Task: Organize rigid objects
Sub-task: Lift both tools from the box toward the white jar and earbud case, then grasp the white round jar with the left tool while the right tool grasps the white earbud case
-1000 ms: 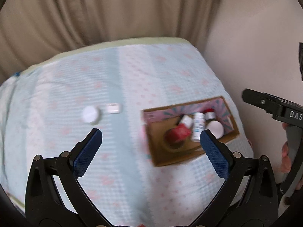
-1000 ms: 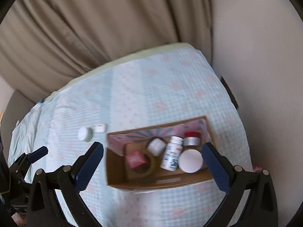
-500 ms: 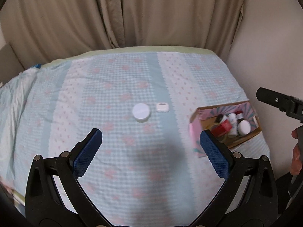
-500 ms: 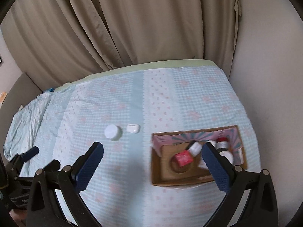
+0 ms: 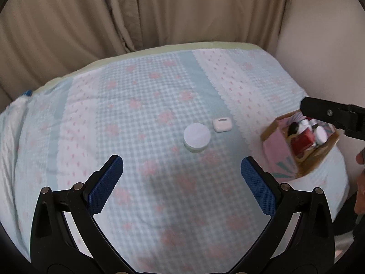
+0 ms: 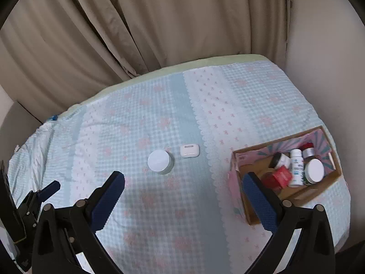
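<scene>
Both grippers, left (image 5: 182, 173) and right (image 6: 183, 189), wide open and empty over the bed; jar (image 5: 196, 134) and earbud case (image 5: 222, 124) lie mid-sheet, left of the box (image 6: 251, 153); jar likely light, rigid, smooth, so pinch its sides.

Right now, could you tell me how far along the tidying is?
Mostly done: bottles, jars and a red item sit in the cardboard box. Nothing is in hand; the left gripper and right gripper are open. Left: the white jar and earbud case.
</scene>
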Demonstrator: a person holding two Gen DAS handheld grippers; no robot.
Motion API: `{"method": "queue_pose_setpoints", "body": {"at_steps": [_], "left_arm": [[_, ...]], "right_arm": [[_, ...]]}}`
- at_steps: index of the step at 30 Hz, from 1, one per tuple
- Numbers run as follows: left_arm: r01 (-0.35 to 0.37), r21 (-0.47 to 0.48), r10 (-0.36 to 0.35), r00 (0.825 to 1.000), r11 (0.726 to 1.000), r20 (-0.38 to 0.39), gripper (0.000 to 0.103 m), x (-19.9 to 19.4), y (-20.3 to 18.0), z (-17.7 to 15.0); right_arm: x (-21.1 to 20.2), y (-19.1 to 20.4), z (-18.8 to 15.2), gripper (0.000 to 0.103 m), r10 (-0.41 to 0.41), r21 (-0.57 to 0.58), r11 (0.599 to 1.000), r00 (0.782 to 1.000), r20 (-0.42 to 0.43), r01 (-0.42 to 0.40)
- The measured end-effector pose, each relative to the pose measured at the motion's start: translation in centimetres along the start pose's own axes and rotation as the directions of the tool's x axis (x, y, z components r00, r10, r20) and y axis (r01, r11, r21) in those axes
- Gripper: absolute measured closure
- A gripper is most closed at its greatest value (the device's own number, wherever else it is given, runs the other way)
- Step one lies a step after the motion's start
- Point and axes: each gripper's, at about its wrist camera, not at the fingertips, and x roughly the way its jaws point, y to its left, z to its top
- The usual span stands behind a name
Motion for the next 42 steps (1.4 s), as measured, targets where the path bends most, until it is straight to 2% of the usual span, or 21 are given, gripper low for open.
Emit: {"method": "queue_pose_setpoints", "body": {"at_steps": [11, 13, 17, 19, 20, 23, 26, 32, 35, 37, 42], "left_arm": [[0.078, 0.122, -0.076, 0.997, 0.989, -0.018, 0.000, 14.0, -2.1, -1.7], [0.089, 0.135, -0.088, 0.996, 0.987, -0.018, 0.001, 16.5, -2.5, -2.2], [0.102, 0.161, -0.100, 0.995, 0.982, -0.021, 0.009, 21.2, -3.5, -2.8], [0.105, 0.172, -0.104, 0.994, 0.979, -0.017, 0.011, 22.7, -3.7, -2.9], [0.106, 0.175, -0.105, 0.994, 0.979, -0.017, 0.014, 23.5, -3.9, -2.9], [0.108, 0.180, -0.106, 0.994, 0.978, -0.018, 0.025, 25.2, -4.0, -2.8], [0.098, 0.187, -0.098, 0.995, 0.978, -0.009, 0.030, 26.3, -4.1, -2.7], [0.125, 0.158, -0.126, 0.992, 0.979, -0.007, 0.033, 27.2, -3.5, -1.8], [0.123, 0.172, -0.125, 0.992, 0.977, 0.001, 0.035, 27.1, -3.6, -1.8], [0.121, 0.174, -0.124, 0.992, 0.977, 0.002, 0.035, 27.0, -3.6, -1.9], [0.123, 0.172, -0.125, 0.992, 0.977, 0.003, 0.035, 26.7, -3.6, -2.0]], "right_arm": [[14.9, -0.5, 0.5, 0.000, -0.058, -0.052, 0.997, 0.997, -0.043, 0.055], [17.8, -1.0, 0.3, 0.005, -0.059, -0.055, 0.997, 0.997, -0.048, 0.056], [22.6, -1.6, -0.4, 0.010, -0.069, -0.057, 0.996, 0.995, -0.073, 0.065], [24.6, -1.9, -0.8, 0.018, -0.072, -0.059, 0.996, 0.993, -0.090, 0.067], [25.7, -2.0, -1.1, 0.018, -0.073, -0.062, 0.996, 0.992, -0.100, 0.067], [27.4, -1.8, -1.4, 0.022, -0.077, -0.084, 0.994, 0.991, -0.105, 0.068], [28.9, -1.2, -1.5, 0.027, -0.080, -0.108, 0.992, 0.991, -0.106, 0.069], [30.1, -0.8, -0.8, 0.031, -0.095, -0.124, 0.989, 0.992, -0.080, 0.085], [30.4, -0.9, -0.5, 0.038, -0.095, -0.130, 0.988, 0.992, -0.082, 0.084], [30.3, -0.6, -0.6, 0.046, -0.094, -0.146, 0.986, 0.993, -0.078, 0.081], [30.1, -0.8, -0.7, 0.047, -0.092, -0.131, 0.988, 0.993, -0.079, 0.081]]}}
